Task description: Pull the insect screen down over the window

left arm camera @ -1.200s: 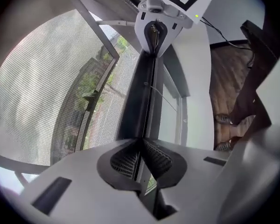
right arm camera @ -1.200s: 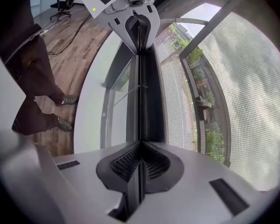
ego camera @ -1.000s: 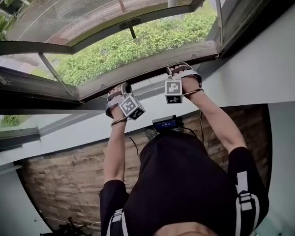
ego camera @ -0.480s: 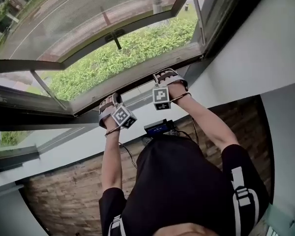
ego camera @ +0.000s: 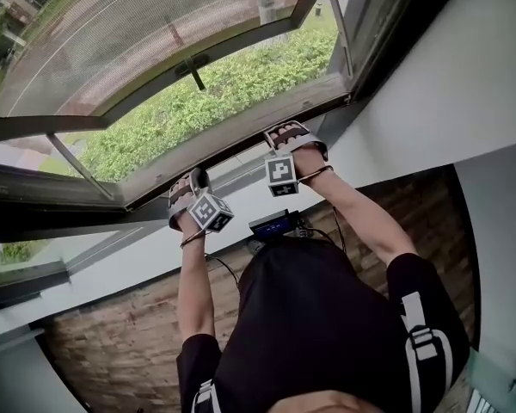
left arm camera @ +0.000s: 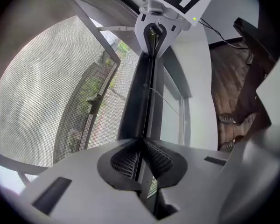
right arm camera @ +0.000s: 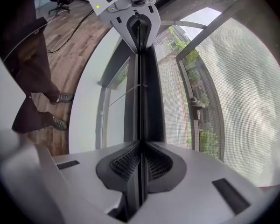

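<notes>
The insect screen's grey mesh (ego camera: 112,41) fills the window opening, and its dark bottom bar (ego camera: 232,136) runs slanted just above the sill. My left gripper (ego camera: 195,179) is shut on a thin rib of that bar (left arm camera: 141,92); its jaws have just been opening a little, with the rib still pinched between the pads. Further right, my right gripper (ego camera: 289,132) is shut on the same bar (right arm camera: 147,92). In the left gripper view (left arm camera: 141,143) the right gripper (left arm camera: 155,29) shows ahead along the bar. The right gripper view (right arm camera: 140,146) likewise shows the left gripper (right arm camera: 137,24).
An opened sash with a dark handle (ego camera: 193,63) hangs outside over green shrubs. The white sill (ego camera: 138,231) lies under the bar and a brick wall (ego camera: 112,325) below it. A small dark device (ego camera: 273,224) with cables sits at the person's chest.
The head view has shifted a little, so the window and hands sit slightly lower and to the left. Both grippers stay clamped at the same spots on the bar.
</notes>
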Demonstrator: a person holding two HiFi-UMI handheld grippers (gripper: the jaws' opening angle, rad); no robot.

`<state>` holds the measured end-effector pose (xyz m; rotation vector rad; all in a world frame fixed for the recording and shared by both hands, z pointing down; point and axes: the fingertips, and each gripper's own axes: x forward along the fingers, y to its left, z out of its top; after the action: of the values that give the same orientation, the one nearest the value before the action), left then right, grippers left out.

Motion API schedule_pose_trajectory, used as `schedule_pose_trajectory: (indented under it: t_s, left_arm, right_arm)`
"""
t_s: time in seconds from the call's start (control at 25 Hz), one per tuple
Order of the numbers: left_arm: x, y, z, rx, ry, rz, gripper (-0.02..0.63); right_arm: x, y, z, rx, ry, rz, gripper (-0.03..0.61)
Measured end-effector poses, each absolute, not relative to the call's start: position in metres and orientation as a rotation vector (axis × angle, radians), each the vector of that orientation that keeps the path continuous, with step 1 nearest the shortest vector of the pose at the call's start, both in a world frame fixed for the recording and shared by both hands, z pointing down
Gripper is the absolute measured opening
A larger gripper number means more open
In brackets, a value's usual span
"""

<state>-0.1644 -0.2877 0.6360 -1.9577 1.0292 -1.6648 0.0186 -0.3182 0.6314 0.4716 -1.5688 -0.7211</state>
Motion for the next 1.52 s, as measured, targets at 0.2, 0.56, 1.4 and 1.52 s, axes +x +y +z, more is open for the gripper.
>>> schedule_pose_trajectory:
  t_s: [0.2,0.56,1.4,1.52]
  left_arm:
    - [-0.159,-0.284,0.626,-2.012,1.056,-1.628,0.044]
    - [-0.134,-0.265,0.588,-2.23,1.326,-1.46,0.044]
    - [-0.126,-0.112,0.504,-2.807,1.87,-0.466,0.044]
    - [-0.133,-0.078,0.495,-2.888,1.844,-0.314,0.044]
  right_arm:
    - [0.029,-0.316,0.625,0.529,-1.601,-0.696,0.025]
    - [0.049,-0.306,0.597,0.675,-1.834,-0.525,0.023]
    - [0.057,-0.155,0.539,0.871,-2.576,0.028,0.023]
    - [0.06,-0.109,0.536,0.922,-2.673,0.199,0.023]
